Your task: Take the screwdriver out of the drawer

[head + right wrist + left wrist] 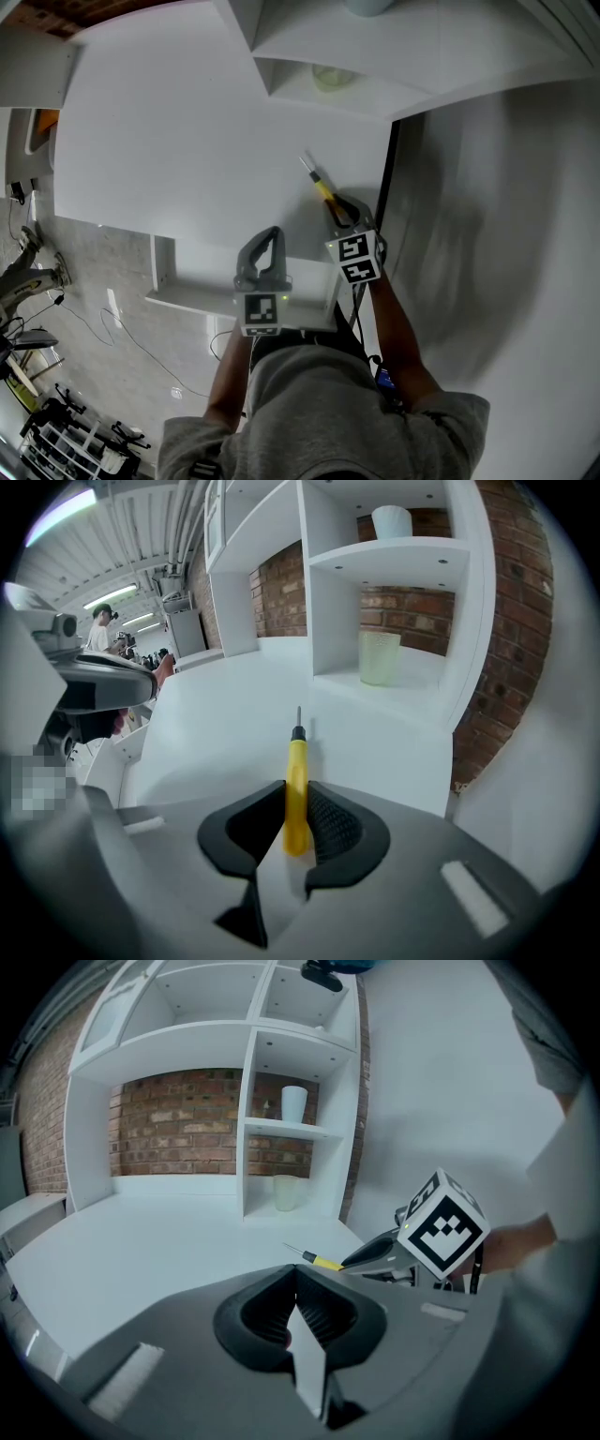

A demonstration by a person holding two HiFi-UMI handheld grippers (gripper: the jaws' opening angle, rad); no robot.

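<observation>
We clamp the yellow screwdriver (324, 190) by its handle in the right gripper (341, 214) over the white desk (169, 159) — long axis toward eleven o'clock, tip leading. The left gripper (270, 234) is closed, empty.

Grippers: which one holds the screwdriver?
The right gripper: the yellow screwdriver is clamped between its fingers. The left gripper is shut on nothing.
</observation>
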